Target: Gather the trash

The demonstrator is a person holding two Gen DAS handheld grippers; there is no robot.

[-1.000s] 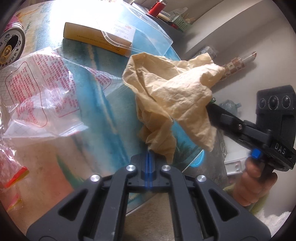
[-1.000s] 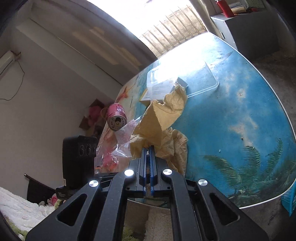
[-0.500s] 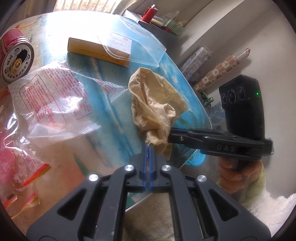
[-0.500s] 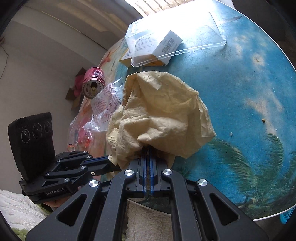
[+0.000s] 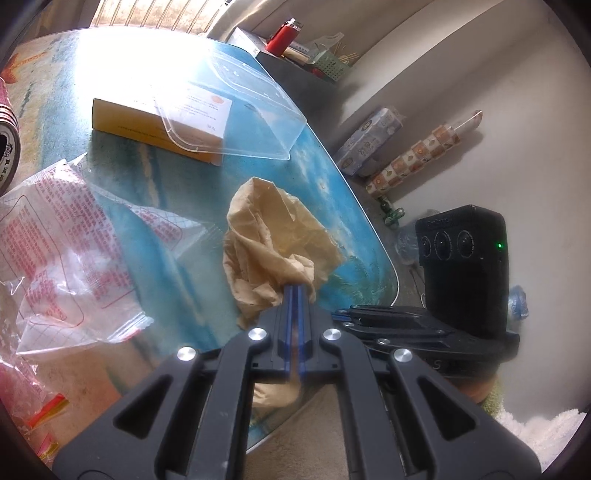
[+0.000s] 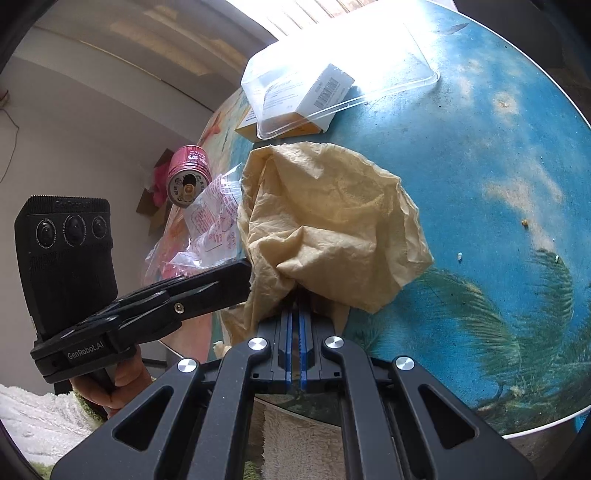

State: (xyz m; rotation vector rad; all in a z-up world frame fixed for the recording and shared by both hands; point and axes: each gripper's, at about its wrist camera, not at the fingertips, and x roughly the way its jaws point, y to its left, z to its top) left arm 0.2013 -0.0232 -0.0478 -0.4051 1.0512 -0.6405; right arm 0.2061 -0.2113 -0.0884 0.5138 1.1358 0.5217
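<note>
Sunlit bench [image 5: 332, 177] is holding litter; I'm keeping both the left claw [image 5: 294, 291] and right claw [image 6: 295, 295] clamped on the crumpled tan paper [image 6: 325, 221] at its near edge, lifting together evenly.

We see a round table [image 5: 334, 177] printed with a blue sea, sky and palm scene, its edge curving past a pale wall. On a dark shelf [image 5: 295, 75] behind it stands a red lighter [image 5: 282, 35] beside a green basket [image 5: 330, 64] of small sticks. On the floor against the wall we see a wrapped pack of tissue rolls [image 5: 369, 138], a patterned roll [image 5: 421, 147] leaning beside it, and a white fluffy rug [image 6: 40, 417] in the near corner.
</note>
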